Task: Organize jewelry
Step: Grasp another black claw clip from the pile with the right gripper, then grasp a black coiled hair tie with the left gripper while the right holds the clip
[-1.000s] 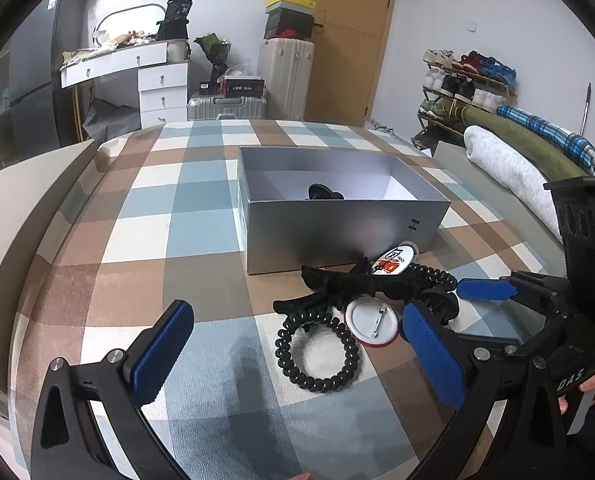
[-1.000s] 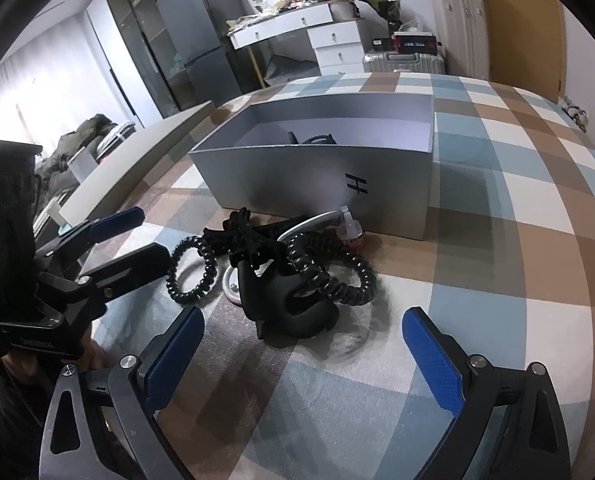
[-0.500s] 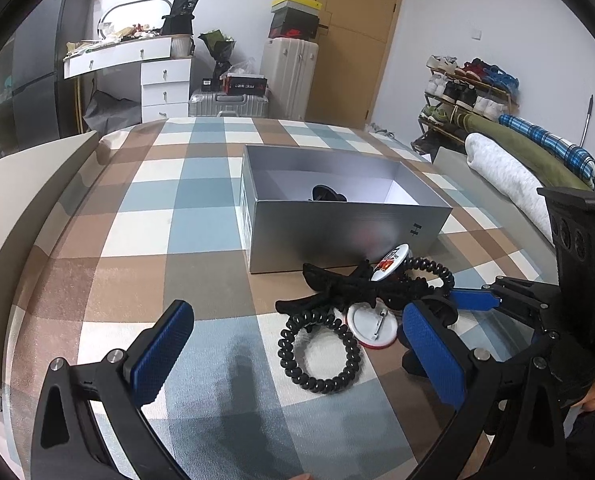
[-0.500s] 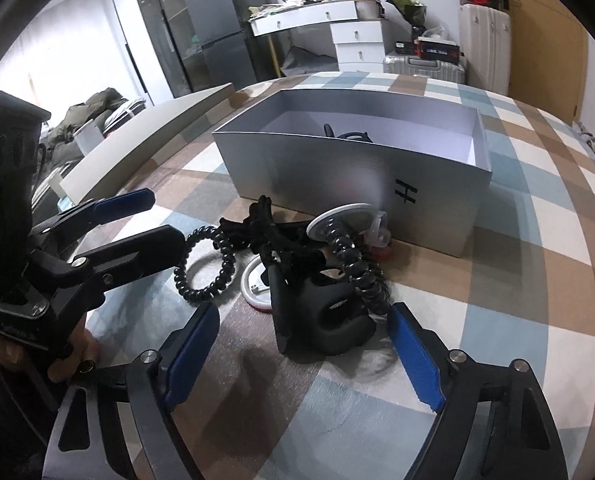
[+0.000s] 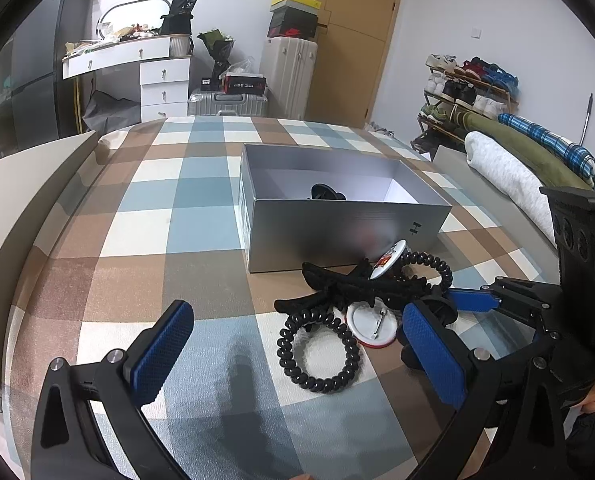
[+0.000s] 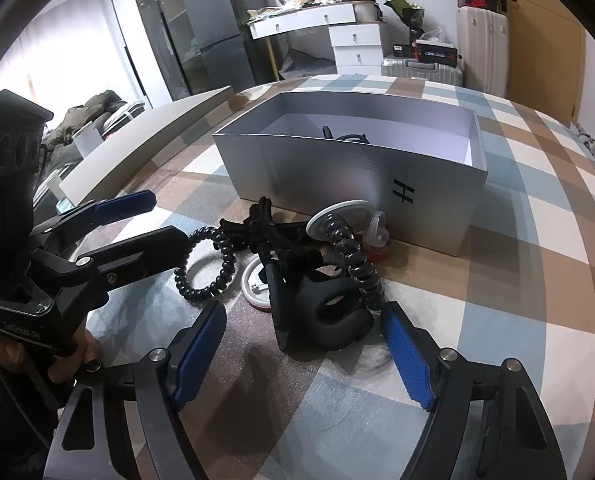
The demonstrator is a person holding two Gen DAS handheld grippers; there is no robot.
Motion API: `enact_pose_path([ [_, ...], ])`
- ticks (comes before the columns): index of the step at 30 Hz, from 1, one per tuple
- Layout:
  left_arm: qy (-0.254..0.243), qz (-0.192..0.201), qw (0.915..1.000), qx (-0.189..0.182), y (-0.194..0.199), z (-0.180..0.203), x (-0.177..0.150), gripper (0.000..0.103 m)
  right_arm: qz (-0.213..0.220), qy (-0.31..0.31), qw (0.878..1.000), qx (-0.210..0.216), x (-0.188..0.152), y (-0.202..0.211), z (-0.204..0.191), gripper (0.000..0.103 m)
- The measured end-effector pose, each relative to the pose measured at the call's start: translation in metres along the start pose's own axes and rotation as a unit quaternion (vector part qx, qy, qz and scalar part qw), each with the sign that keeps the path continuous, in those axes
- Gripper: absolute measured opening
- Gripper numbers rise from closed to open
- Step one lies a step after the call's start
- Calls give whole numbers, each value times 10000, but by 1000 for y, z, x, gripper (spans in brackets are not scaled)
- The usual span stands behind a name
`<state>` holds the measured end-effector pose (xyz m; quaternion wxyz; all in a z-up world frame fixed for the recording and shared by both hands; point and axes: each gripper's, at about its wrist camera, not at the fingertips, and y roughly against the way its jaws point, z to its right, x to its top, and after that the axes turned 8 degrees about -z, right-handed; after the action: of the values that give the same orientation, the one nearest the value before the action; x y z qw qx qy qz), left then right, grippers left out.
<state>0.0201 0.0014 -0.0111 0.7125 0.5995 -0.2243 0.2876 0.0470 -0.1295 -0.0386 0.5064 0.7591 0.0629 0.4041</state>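
A silver box (image 5: 337,228) (image 6: 337,168) stands open on the checked cloth with a black item inside. In front lies a pile: a black coil bracelet (image 5: 317,352) (image 6: 209,264), a second coil (image 5: 429,268) (image 6: 353,264), a white pin badge (image 5: 371,326), a badge leaning on the box (image 5: 387,258) (image 6: 339,218), a black claw clip (image 6: 321,308) and a black hair clip (image 5: 353,290). My right gripper (image 6: 303,352) is open, its fingers either side of the claw clip. My left gripper (image 5: 297,356) is open around the coil bracelet.
The checked cloth (image 5: 157,240) covers the surface. A rolled white blanket (image 5: 505,176) and green roll lie at the right. Suitcases (image 5: 289,72), a white dresser (image 5: 145,76) and a shoe rack (image 5: 465,88) stand at the back.
My right gripper has moved forward to the pile and narrowed, now straddling the black claw clip. My left gripper has barely moved.
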Motion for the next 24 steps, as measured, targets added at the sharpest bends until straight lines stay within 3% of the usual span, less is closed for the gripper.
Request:
enact_pose_path([
  [5, 5, -5, 10000, -4, 0, 0, 0, 102, 29, -19, 10000, -17, 0, 0, 1, 63],
  [7, 5, -4, 10000, -4, 0, 0, 0, 102, 45, -18, 10000, -13, -1, 1, 1, 51],
  [11, 4, -13, 10000, -7, 0, 0, 0, 102, 205, 18, 9998, -28, -2, 6, -1, 50],
  [19, -28, -53, 10000, -2, -1, 2, -1, 102, 958, -14, 9954, 1, -7, 40, 2, 50],
  [24, -95, -200, 9997, 60, -4, 5, -1, 102, 1086, -202, 9938, 146, -6, 42, 11, 50],
])
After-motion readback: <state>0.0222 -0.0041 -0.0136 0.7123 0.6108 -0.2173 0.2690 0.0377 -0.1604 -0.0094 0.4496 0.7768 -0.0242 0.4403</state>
